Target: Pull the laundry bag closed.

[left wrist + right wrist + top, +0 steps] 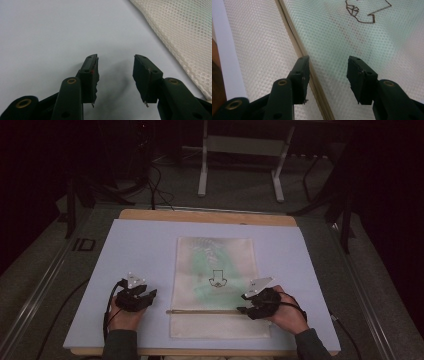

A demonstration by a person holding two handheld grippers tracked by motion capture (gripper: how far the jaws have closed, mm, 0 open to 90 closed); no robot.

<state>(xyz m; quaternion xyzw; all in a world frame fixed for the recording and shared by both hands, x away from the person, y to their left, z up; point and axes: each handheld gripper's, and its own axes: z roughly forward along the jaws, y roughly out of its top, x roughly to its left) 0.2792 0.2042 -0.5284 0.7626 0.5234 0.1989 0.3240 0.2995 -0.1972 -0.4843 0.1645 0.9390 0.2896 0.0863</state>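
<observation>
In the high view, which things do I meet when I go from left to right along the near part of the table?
Left tongs → mesh bag, with its zipper strip crossing it → right tongs, over the bag's right edge.

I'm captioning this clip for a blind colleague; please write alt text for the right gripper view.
The right gripper hangs open over a white mesh bag, its jaws either side of the bag's tan zipper strip. A dark line drawing shows on the bag ahead.
</observation>
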